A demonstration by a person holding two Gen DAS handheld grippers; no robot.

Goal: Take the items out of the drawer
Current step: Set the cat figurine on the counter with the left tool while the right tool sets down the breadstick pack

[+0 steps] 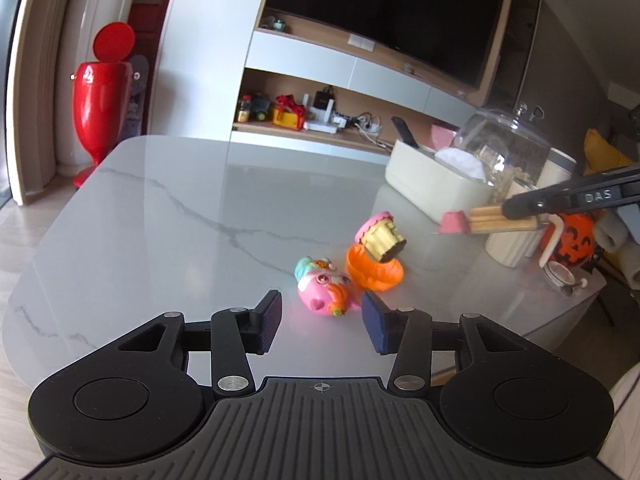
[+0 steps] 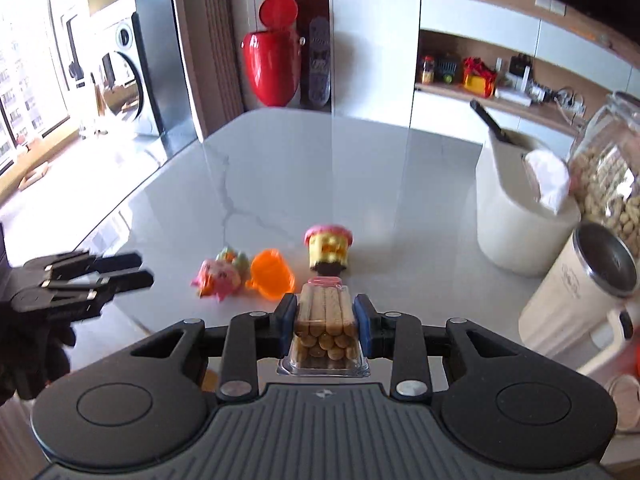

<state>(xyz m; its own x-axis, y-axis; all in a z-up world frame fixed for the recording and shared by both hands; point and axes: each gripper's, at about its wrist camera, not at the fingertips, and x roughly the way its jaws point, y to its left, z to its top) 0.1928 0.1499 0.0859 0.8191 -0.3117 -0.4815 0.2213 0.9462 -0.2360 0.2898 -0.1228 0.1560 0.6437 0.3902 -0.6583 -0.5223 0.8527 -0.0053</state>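
My right gripper (image 2: 325, 322) is shut on a clear plastic pack of biscuit sticks (image 2: 325, 328) with a pink end, held above the marble table (image 2: 280, 168); from the left wrist view the same pack (image 1: 486, 220) hangs at the right in the right gripper (image 1: 520, 206). My left gripper (image 1: 320, 318) stands open just above the table, nothing between its pads. Just beyond it lies a pink toy figure (image 1: 326, 286), then an orange toy cup (image 1: 374, 270) and a yellow-and-pink cupcake toy (image 1: 382, 236). No drawer is in view.
A cream box (image 1: 432, 184), a glass dome jar of nuts (image 1: 504, 148), a cream canister (image 2: 580, 292) and a pumpkin bucket (image 1: 574, 240) crowd the table's right side. Behind stand a red bin (image 1: 102, 108) and a shelf unit (image 1: 320, 116).
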